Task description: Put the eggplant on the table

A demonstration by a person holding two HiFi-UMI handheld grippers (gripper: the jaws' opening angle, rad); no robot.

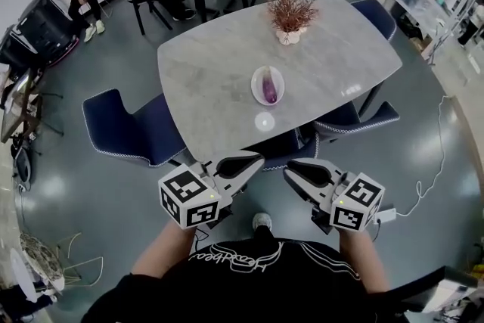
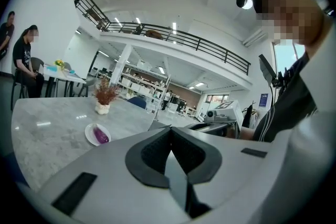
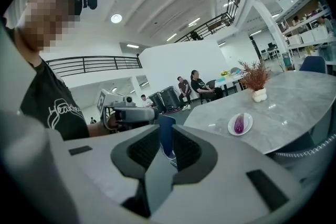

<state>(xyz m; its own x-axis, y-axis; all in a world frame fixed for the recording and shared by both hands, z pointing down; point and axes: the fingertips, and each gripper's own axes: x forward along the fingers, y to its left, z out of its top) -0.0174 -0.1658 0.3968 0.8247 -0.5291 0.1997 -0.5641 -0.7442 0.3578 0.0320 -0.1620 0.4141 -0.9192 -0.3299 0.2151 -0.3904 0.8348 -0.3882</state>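
Eggplant [image 1: 269,85] on plate [image 1: 255,92], mid-counter [image 1: 204,64], well inside every edge. Left gripper [image 1: 253,158] jaws closed, right gripper [image 1: 292,172] jaws a slit apart. Both empty, off the 6 o'clock edge, between blue chairs [image 1: 121,128].

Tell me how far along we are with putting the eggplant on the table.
Done: nothing yet; the eggplant lies on the plate on the table. In hand: nothing; the left tongs are shut, the right tongs slightly apart, both empty and short of the table. Still to do: reach in, grip the eggplant, lift it off the plate and set it on the tabletop.
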